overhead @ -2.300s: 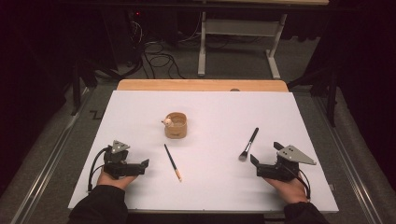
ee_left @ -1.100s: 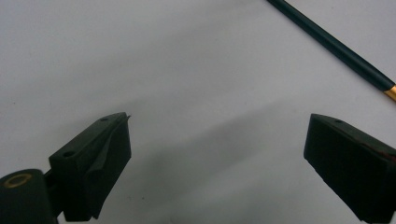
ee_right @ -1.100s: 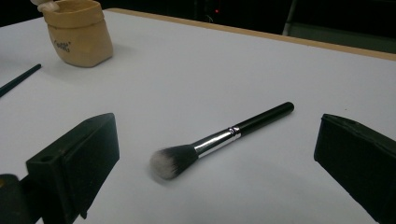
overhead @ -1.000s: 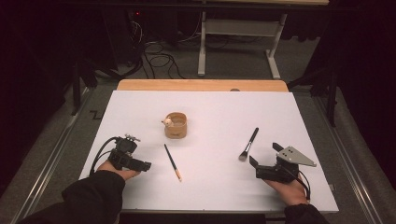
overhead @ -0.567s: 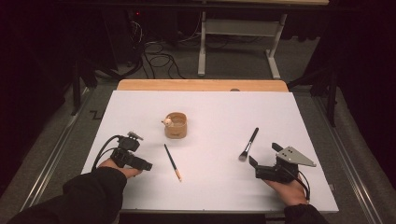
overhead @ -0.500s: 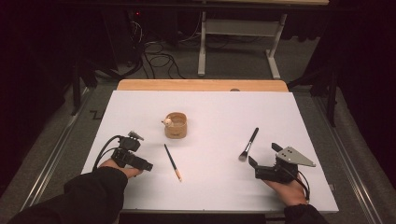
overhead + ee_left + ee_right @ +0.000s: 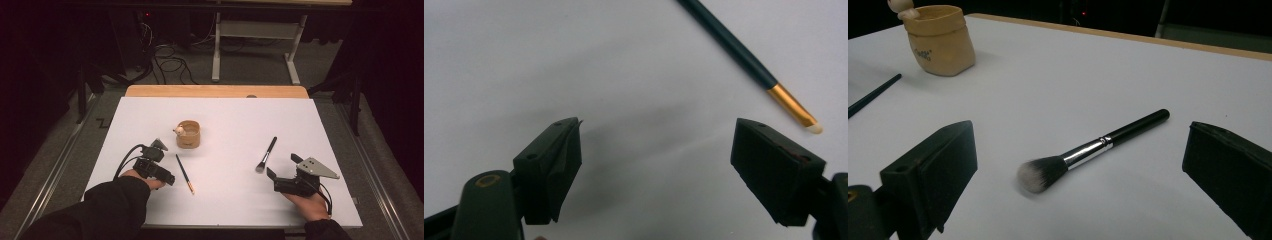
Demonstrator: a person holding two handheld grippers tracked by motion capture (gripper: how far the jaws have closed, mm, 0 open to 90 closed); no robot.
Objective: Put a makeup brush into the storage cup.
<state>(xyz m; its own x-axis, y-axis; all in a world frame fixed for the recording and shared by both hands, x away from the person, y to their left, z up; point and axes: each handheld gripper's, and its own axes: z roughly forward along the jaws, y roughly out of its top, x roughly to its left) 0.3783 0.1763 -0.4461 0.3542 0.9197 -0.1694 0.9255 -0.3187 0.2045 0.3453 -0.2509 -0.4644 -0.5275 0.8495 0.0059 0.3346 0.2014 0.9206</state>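
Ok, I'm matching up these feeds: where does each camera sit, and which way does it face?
High view: above the person's side, looking forward and down on the table; forearms, both grippers show.
Left gripper view: on the left gripper, looking down at the thin brush; open jaws show.
Right gripper view: on the right gripper, facing the fluffy brush and cup.
Shared: both brushes also appear in the high view.

Thin brush (image 7: 744, 52) handle (upper end) cut off

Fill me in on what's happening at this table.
A person holds a claw in each hand over a white table. The left claw is open beside a thin dark brush with a gold ferrule, not touching it. The right claw is open, aimed at a fluffy makeup brush lying flat. A small tan pot stands farther back. Nothing is gripped yet.
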